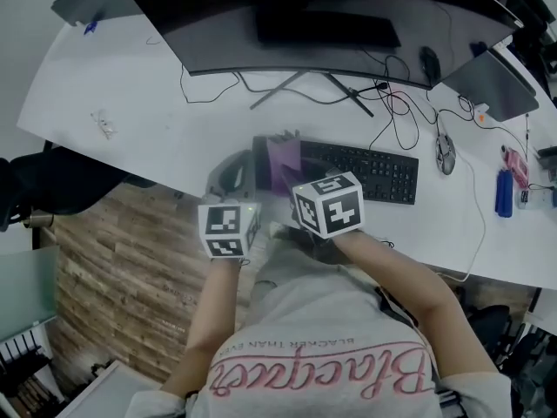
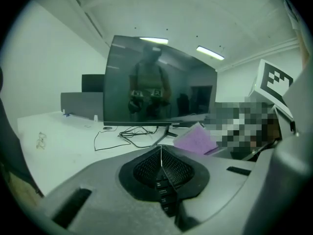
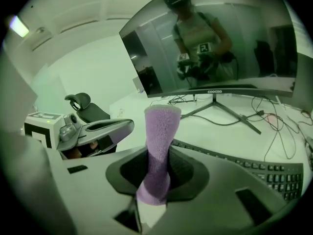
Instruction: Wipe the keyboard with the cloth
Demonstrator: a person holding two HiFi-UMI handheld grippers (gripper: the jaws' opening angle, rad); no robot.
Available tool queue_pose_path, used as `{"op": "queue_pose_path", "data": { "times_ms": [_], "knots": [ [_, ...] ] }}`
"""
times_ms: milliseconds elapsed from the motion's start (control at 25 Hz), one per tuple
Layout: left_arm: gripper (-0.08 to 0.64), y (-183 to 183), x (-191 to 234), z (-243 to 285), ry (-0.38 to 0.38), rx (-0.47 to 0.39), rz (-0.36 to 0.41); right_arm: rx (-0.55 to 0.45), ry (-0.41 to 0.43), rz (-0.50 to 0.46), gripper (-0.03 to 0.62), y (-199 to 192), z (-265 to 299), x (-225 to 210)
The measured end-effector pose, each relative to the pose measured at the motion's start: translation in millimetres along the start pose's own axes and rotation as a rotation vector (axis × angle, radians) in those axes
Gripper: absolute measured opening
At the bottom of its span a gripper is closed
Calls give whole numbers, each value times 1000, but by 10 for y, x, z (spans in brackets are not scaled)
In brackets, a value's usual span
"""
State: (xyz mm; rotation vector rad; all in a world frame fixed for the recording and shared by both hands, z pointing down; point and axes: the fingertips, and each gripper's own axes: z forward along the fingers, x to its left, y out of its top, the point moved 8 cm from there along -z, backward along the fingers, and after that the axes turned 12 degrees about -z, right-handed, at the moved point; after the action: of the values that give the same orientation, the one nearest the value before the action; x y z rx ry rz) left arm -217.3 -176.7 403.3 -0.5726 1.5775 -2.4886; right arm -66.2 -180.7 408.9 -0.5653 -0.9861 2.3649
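Head view. One white desk (image 1: 157,103) is carrying one dark curved monitor (image 1: 322,16), one black keyboard (image 1: 370,172), one mouse (image 1: 445,153) and a tangle of black cables (image 1: 392,103). Two grippers are hovering at the near desk edge. The right gripper (image 1: 280,179) is holding one purple cloth (image 1: 283,157) over the keyboard's left end. The left gripper (image 1: 248,168) is sitting just to its left.

Left gripper view. The left gripper (image 2: 161,155) is showing its jaws pressed together with nothing between them. The monitor (image 2: 161,82) is standing ahead, and the cloth (image 2: 195,138) is showing ahead to the right. The right gripper (image 2: 274,80) is crowding that side.

Right gripper view. The right gripper (image 3: 157,177) is pinching the cloth (image 3: 161,131). The cloth is fuzzy and folded into a strip, and it is rising upright out of the jaws. The keyboard (image 3: 254,168) is lying just ahead and rightward, below the cloth. The monitor (image 3: 210,43) is standing beyond. The left gripper (image 3: 93,131) is lying to the left, with one office chair (image 3: 85,106) behind it.
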Motion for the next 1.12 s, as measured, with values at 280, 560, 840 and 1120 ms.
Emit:
{"op": "queue_pose_path", "data": {
  "times_ms": [280, 560, 840, 1120],
  "knots": [
    [5, -162, 326, -21, 39, 38, -33, 43, 35, 14, 86, -49, 439, 273],
    [5, -313, 461, -71, 38, 87, -41, 72, 36, 31, 86, -169, 717, 417],
    [5, -350, 539, -59, 30, 94, -52, 93, 26, -3, 86, -213, 874, 516],
    [5, -426, 567, -27, 30, 120, -60, 119, 11, -1, 86, -228, 889, 484]
  ]
}}
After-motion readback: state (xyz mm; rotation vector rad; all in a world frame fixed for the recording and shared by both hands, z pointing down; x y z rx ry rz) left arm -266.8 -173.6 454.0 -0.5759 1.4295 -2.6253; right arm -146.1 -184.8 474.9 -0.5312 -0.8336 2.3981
